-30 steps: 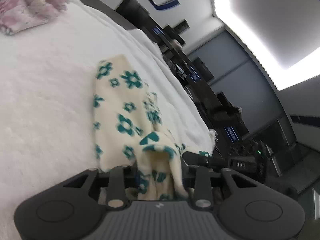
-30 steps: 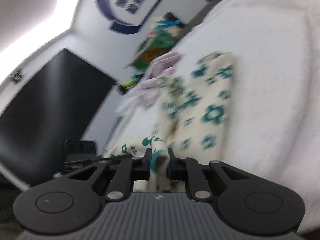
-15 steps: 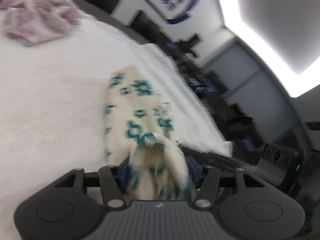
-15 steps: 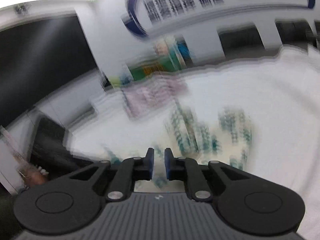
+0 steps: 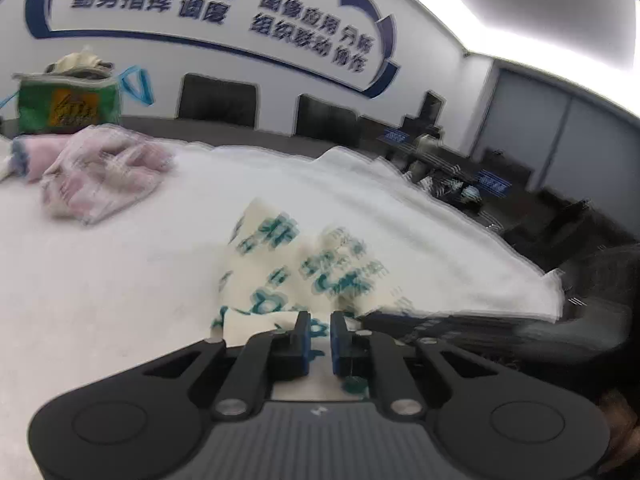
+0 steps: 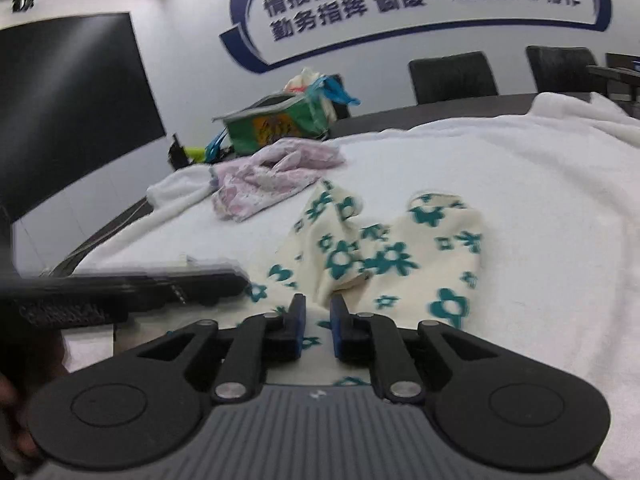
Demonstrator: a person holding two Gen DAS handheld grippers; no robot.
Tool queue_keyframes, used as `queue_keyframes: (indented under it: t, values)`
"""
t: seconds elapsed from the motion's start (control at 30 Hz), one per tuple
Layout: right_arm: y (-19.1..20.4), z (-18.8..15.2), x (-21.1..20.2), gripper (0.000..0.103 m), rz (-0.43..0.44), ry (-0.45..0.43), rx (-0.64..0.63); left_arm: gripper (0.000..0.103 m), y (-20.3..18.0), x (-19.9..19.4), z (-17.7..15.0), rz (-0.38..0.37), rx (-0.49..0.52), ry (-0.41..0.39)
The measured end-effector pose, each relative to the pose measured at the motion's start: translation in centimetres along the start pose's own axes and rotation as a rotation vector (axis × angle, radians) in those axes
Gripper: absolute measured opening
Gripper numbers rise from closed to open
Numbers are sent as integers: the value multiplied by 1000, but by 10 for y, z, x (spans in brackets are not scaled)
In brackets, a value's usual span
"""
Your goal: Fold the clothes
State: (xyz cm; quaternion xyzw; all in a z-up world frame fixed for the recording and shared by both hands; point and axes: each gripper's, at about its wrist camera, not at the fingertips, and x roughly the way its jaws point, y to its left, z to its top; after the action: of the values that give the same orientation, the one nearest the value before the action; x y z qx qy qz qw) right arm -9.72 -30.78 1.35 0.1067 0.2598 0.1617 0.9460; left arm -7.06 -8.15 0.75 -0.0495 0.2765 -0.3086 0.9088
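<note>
A cream garment with teal flowers (image 5: 296,272) lies rumpled on the white towel-covered table (image 5: 100,280); it also shows in the right wrist view (image 6: 384,256). My left gripper (image 5: 318,334) hovers over its near edge with a narrow gap between the jaws and nothing clamped. My right gripper (image 6: 318,314) is the same, narrowly open over the garment's near part. The left gripper's dark body (image 6: 132,284) shows to the left in the right wrist view.
A pink crumpled garment (image 6: 272,172) lies further back on the table. A green bag (image 6: 280,124) with clothes stands behind it. Dark chairs (image 6: 452,76) line the far table edge. The white cover's right edge (image 5: 500,264) drops off toward desks.
Both grippers held bunched cloth a second ago; now both have let go, the garment lies on the table, and the views have swung level toward the wall.
</note>
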Motion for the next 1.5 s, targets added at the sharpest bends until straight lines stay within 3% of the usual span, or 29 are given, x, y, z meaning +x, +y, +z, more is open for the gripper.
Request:
queue_keyframes:
  t: [0.07, 0.17, 0.3, 0.43, 0.47, 0.57, 0.63, 0.7, 0.77, 0.8, 0.83, 0.9, 1.0, 1.07, 1.2, 1.3, 1.37, 1.43, 1.5]
  values:
    - [-6, -3, -6, 12, -43, -13, 3, 8, 5, 3, -7, 11, -9, 4]
    - [-16, -7, -11, 23, -73, -16, 26, 8, 9, 5, -5, -8, -32, 13]
    - [-10, -7, -18, 24, -118, -38, 0, 8, 14, 8, -1, -17, -44, 19]
    - [2, 0, -37, 24, -80, -103, -102, 8, 27, 3, 4, -44, -95, 22]
    - [5, 0, -41, 27, -54, -110, -134, 8, 32, -1, 5, -57, -115, 21]
    - [19, -4, -49, 58, 79, -84, -260, 19, 49, -25, 11, -66, -126, -3]
    - [28, -12, -55, 64, 147, -73, -379, 49, 59, -47, 15, 2, -64, -54]
    - [38, -18, -59, 77, 187, -42, -515, 51, 63, -63, 20, 5, 17, -74]
    - [50, -23, -58, 79, 191, -26, -685, 57, 64, -74, 25, -95, 88, -75]
    - [55, -26, -55, 79, 193, -14, -762, 68, 61, -76, 24, -149, 127, -57]
    - [57, -27, -50, 79, 199, 10, -814, 76, 56, -76, 22, -185, 174, -37]
    - [57, -27, -36, 79, 197, 62, -858, 79, 41, -74, 11, -228, 310, -39]
    - [44, -18, -21, 80, 233, 123, -809, 88, 13, -67, -11, -231, 573, -80]
    - [32, -5, -14, 80, 283, 162, -727, 88, -3, -55, -19, -216, 721, -57]
    - [3, 21, -3, 80, 397, 220, -555, 88, -16, -36, -19, -246, 878, -43]
    - [-16, 32, 1, 81, 448, 244, -419, 88, -15, -24, -18, -229, 939, -32]
    - [-21, 30, -2, 81, 448, 231, -373, 87, -9, -13, -15, -241, 927, 7]
    - [-15, 23, -11, 83, 429, 194, -425, 87, -2, -2, -11, -259, 908, 41]
    - [-4, 10, -28, 96, 409, 124, -577, 87, 9, 3, -1, -312, 848, 55]
